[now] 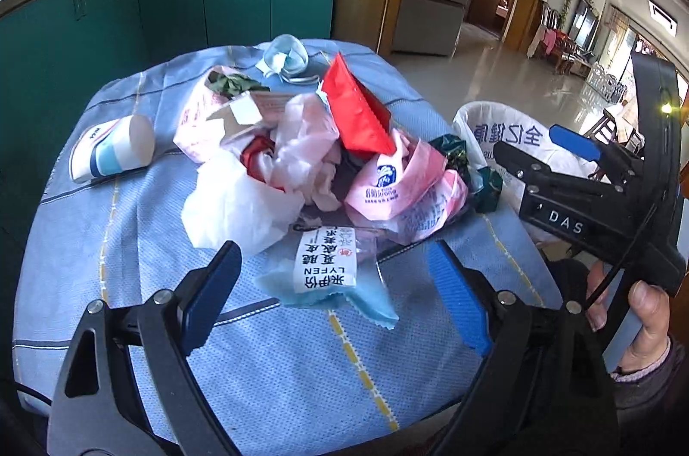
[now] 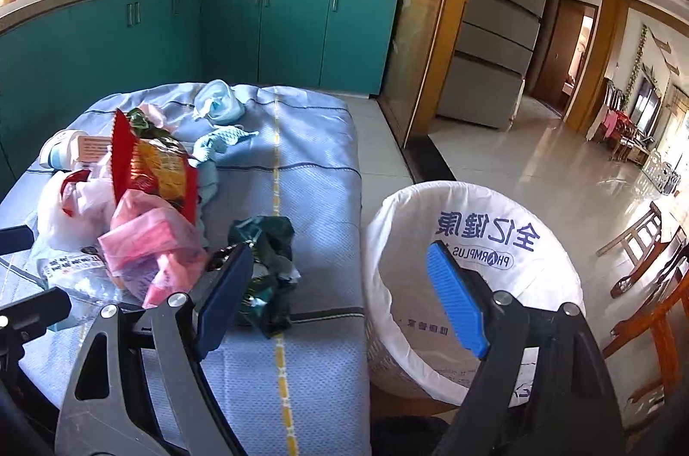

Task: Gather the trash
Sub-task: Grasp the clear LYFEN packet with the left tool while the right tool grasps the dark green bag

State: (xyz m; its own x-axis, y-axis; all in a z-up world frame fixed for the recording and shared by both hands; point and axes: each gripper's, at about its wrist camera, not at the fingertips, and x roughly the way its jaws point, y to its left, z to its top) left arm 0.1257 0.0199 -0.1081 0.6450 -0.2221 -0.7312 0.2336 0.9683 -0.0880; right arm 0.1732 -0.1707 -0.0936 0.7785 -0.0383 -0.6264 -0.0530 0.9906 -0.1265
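A pile of trash lies on the blue-clothed table (image 1: 275,370): a red snack bag (image 1: 357,111), pink plastic bags (image 1: 400,180), a white bag (image 1: 232,210), a clear wrapper with a white label (image 1: 327,258), a paper cup (image 1: 112,150) on its side, a blue face mask (image 1: 286,57). My left gripper (image 1: 336,292) is open just before the labelled wrapper, holding nothing. My right gripper (image 2: 344,296) is open and empty, between a dark green wrapper (image 2: 267,266) and the white-lined bin (image 2: 469,283); it also shows in the left wrist view (image 1: 572,154).
The bin stands on the floor at the table's right edge (image 1: 486,137). Teal kitchen cabinets (image 2: 215,38) run behind the table. A fridge (image 2: 499,25) and tiled floor lie to the right; wooden chairs (image 2: 646,283) stand beyond the bin.
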